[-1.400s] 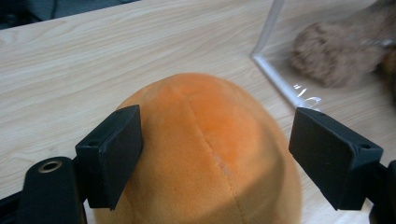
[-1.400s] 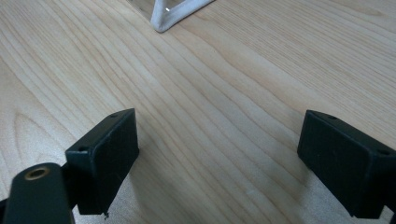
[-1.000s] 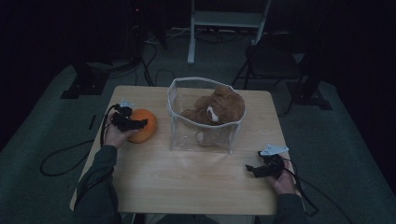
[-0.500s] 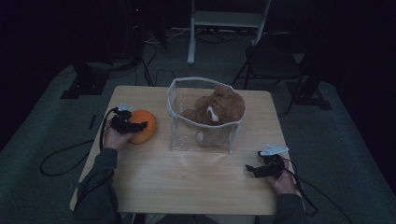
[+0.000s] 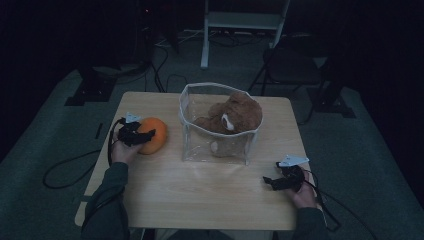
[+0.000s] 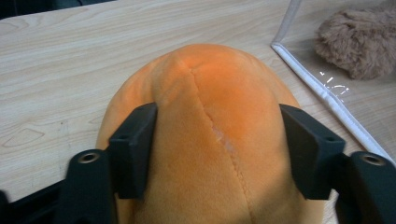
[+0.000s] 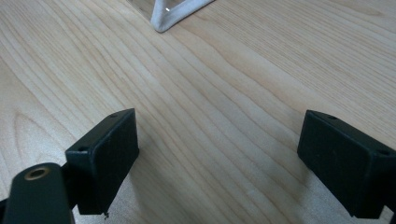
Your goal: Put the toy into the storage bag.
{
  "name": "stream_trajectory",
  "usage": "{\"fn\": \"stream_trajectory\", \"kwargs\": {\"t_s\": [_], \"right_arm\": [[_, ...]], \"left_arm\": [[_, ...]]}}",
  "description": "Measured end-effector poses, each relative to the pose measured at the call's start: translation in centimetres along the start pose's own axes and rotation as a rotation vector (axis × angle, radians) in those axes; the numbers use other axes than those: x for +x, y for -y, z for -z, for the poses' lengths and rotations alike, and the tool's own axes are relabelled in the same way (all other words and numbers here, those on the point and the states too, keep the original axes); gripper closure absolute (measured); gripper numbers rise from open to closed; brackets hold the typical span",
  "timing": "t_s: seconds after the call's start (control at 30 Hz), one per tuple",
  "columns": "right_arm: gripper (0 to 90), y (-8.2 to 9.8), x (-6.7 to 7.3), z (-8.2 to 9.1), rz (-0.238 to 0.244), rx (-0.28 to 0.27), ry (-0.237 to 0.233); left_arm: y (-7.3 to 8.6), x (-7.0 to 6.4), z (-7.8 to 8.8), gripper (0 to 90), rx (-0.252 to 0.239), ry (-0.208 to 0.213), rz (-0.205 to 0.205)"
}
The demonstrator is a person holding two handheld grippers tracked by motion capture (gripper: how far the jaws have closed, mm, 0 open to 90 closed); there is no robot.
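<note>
High view: left claw (image 5: 142,136) level, just closed onto orange plush (image 5: 154,135).

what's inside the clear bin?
The clear bin holds a brown teddy bear, head leaning on the right rim. Its lower body and the bin floor beneath it are covered, so anything under it cannot be seen.
</note>
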State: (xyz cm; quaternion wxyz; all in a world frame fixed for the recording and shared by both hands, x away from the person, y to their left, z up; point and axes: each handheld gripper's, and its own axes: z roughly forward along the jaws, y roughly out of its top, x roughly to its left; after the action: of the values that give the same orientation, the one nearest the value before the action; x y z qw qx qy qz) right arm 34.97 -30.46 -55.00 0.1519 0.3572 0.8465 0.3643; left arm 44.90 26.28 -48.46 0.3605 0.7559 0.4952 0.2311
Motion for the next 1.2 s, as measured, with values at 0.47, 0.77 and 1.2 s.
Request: {"fn": "stream_trajectory", "kwargs": {"t_s": [0.47, 0.77, 1.2], "right_arm": [[11.7, 0.0, 0.0, 0.0, 0.0, 0.0, 0.0], [11.7, 0.0, 0.0, 0.0, 0.0, 0.0, 0.0], [11.7, 0.0, 0.0, 0.0, 0.0, 0.0, 0.0]], "left_arm": [[-0.6, -0.1, 0.5, 53.8, -0.022, -0.002, 0.019], [-1.0, 0.1, 0.9, 55.1, -0.042, 0.006, 0.043], [-2.0, 0.5, 2.4, 55.0, -0.082, 0.014, 0.055]]}}
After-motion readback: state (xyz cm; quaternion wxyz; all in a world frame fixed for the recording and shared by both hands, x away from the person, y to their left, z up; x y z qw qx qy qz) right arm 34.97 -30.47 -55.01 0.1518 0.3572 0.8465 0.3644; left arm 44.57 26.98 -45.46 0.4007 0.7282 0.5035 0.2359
